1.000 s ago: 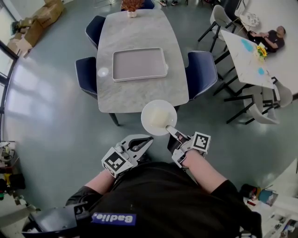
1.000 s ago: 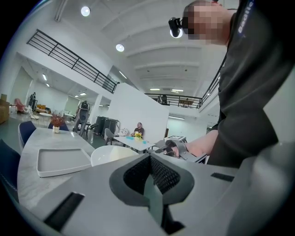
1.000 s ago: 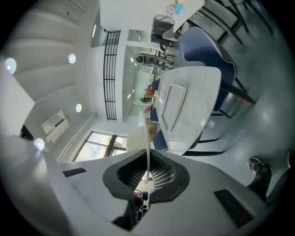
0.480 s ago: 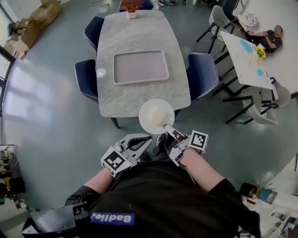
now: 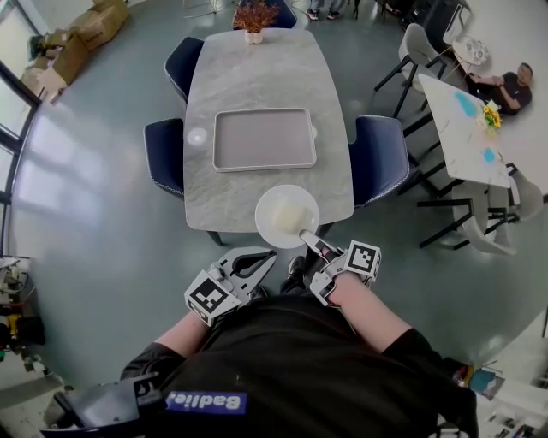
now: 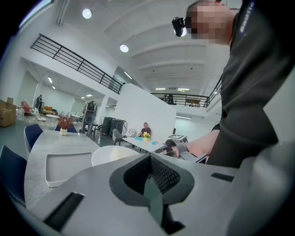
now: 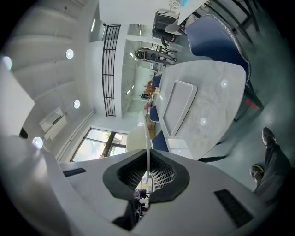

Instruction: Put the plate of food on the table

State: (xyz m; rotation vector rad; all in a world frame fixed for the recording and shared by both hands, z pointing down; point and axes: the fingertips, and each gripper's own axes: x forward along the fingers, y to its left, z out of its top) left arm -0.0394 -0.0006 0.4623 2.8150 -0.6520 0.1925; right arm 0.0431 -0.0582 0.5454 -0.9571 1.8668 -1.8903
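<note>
Marble worktop with a tray mid-way; right tool pinches the plate by its rim, level so the food stays put I guess, and left tool is closed, empty.

Head view looks steeply down; both gripper views skim low across the shared table.

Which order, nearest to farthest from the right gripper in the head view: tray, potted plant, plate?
1. plate: held by its rim in the right gripper, over the near edge of the table.
2. tray: middle of the table.
3. potted plant: far end of the table.
</note>
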